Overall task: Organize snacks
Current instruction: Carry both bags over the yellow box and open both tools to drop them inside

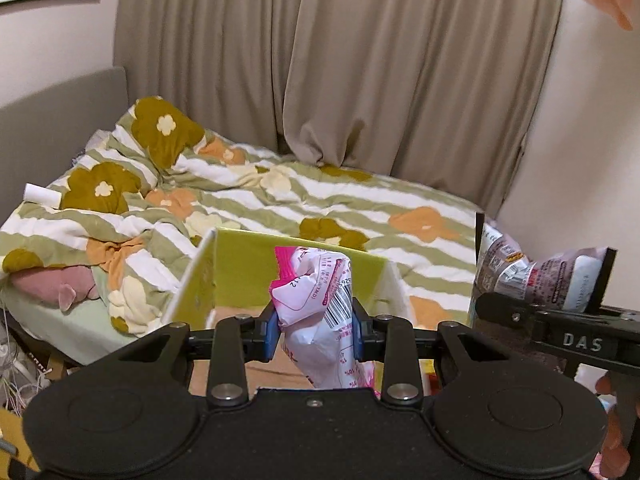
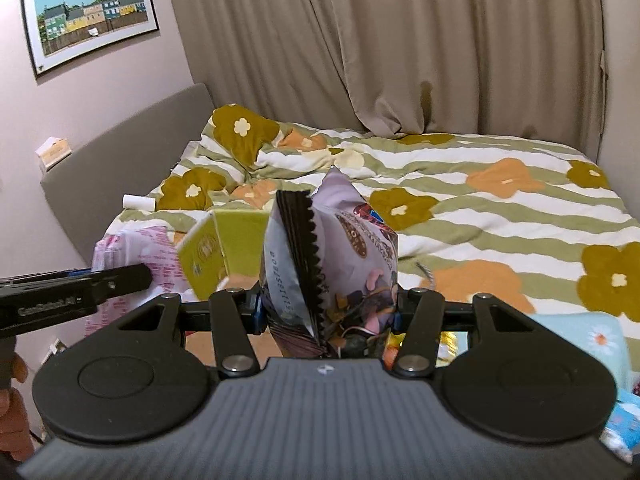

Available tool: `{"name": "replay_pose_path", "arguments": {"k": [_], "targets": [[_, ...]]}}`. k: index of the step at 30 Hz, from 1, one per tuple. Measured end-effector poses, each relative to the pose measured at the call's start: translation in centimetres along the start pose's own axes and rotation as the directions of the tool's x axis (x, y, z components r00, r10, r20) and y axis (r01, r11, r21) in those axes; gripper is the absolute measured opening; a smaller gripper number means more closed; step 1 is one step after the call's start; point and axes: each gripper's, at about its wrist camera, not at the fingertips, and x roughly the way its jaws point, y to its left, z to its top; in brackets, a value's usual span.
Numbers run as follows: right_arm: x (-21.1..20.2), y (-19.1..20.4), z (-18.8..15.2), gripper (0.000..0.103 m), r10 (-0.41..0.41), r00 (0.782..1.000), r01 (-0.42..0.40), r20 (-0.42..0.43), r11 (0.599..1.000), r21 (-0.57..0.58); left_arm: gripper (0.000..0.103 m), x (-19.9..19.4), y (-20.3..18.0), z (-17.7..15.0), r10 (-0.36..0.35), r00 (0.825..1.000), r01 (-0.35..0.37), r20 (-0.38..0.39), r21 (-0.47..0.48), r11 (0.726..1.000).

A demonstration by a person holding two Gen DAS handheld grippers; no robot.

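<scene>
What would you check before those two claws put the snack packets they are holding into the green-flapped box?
1. Left gripper clamped on the pink and white crinkled snack packet: ok.
2. Right gripper clamped on the pale purple foil snack bag: ok.
3. Yellow-green flaps of the cardboard box standing open: ok.
4. Free room inside the box: cannot tell, grippers hide it.
5. Both packets lifted clear of the flower-patterned striped duvet: ok.
</scene>
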Motion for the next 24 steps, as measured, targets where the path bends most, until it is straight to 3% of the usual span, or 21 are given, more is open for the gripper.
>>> {"name": "replay_pose_path", "arguments": {"k": [10,11,13,14,15,24], "targets": [[9.1,5.1,2.1,0.067,-0.098,0.993,0.104,-0.072,0.991,0.08,0.039,11.3,5.7,2.6,-0.079,0.984,0.091,-0.16,0.068,0.994],[9.8,5.2,2.1,0.067,-0.108,0.991,0.115,-0.081,0.989,0.088,0.042,12.0,5.8,2.5,-0.079,0.982,0.093,-0.171,0.075,0.993],[10.9,5.4,1.9,0.067,-0.127,0.987,0.136,-0.095,0.986,0.099,0.068,13.2,6.2,2.2,-0.073,0.978,0.091,-0.195,0.087,0.992],[11.5,5.4,2.0,0.067,-0.137,0.985,0.147,-0.104,0.984,0.103,0.092,13.4,6.3,2.0,-0.065,0.979,0.084,-0.195,0.093,0.992],[11.8,5.6,1.8,0.067,-0.143,0.984,0.154,-0.11,0.982,0.104,0.099,13.5,6.7,2.0,-0.058,0.982,0.077,-0.182,0.097,0.992],[13.6,5.1,1.2,0.067,-0.14,0.978,0.159,-0.155,0.98,0.121,0.099,11.2,7.7,1.9,-0.011,0.993,0.027,-0.118,0.142,0.989]]}}
